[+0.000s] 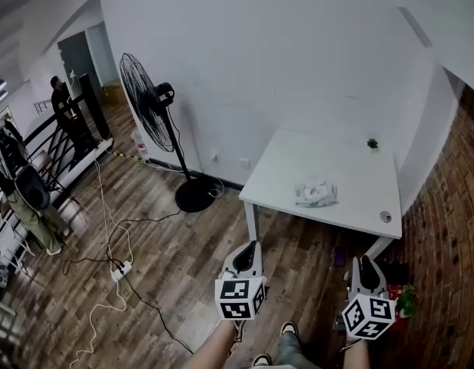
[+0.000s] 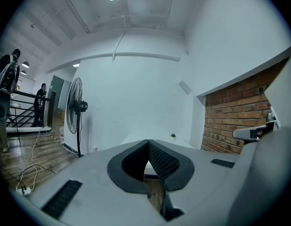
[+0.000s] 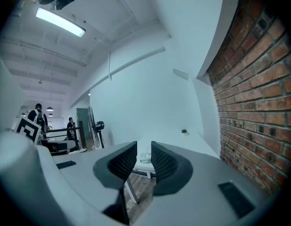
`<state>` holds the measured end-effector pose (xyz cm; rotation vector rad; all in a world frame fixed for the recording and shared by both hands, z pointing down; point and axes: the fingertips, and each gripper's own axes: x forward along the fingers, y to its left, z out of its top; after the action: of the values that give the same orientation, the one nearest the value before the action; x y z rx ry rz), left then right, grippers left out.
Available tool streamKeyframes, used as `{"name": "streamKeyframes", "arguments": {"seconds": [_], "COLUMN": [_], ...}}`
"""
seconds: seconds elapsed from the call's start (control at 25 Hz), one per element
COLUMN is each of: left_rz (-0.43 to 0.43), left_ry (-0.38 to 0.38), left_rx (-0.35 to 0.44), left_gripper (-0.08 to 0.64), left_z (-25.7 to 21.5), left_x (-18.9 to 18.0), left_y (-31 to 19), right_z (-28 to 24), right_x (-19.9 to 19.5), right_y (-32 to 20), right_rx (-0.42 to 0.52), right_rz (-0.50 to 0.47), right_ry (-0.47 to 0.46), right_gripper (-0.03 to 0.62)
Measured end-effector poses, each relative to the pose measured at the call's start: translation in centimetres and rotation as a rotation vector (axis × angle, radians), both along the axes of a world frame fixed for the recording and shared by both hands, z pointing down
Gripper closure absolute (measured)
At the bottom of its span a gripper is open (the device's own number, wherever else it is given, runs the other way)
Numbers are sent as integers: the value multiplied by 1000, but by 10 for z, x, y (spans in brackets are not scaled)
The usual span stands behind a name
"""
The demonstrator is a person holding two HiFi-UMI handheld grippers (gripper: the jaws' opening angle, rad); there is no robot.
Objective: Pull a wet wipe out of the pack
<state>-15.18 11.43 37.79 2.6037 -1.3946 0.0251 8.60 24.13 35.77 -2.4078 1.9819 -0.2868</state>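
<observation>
The left gripper [image 1: 250, 249] was closed with its jaw tips touching and nothing between them. The pack of wipes [image 1: 315, 193] lay on the white table [image 1: 359, 179], well apart from both grippers. The right gripper [image 1: 366, 264] had its jaws a little apart and empty, so I judge that the whole task was still left to do.

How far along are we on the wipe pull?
Nothing looks done yet. The wipe pack lies on the white table, with neither gripper near it. The left gripper is shut and empty, the right gripper open and empty. Left to do: approach, steady the pack, pull a wipe.
</observation>
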Motion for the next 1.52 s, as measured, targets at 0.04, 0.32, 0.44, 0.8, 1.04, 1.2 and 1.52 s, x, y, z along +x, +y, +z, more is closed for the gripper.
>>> {"name": "streamKeyframes", "arguments": {"seconds": [0.04, 0.32, 0.44, 0.8, 1.04, 1.2, 1.52], "left_rz": [-6, -40, -51, -81, -88, -88, -85], "left_ry": [-1, 11, 14, 5, -20, -42, -7], "left_rx": [-3, 4, 9, -9, -51, -85, -96], "left_gripper": [560, 560, 560, 560, 560, 560, 560], "left_z": [1, -11, -15, -9, 8, 23, 34], "left_x": [4, 41, 59, 111, 124, 130, 137], "left_y": [-7, -69, -93, -156, -182, -204, -270], "right_z": [0, -1, -4, -3, 12, 22, 37], "right_x": [6, 51, 67, 123, 142, 149, 153], "right_y": [-8, -76, -104, -177, -208, -230, -283], "right_rx": [-2, 2, 3, -17, -42, -56, -87], "right_rz": [-5, -38, -59, -92, -93, -99, -90], "right_ry": [-1, -24, -24, -31, -76, -91, -77], "right_gripper": [500, 500, 500, 502, 502, 500, 499]}}
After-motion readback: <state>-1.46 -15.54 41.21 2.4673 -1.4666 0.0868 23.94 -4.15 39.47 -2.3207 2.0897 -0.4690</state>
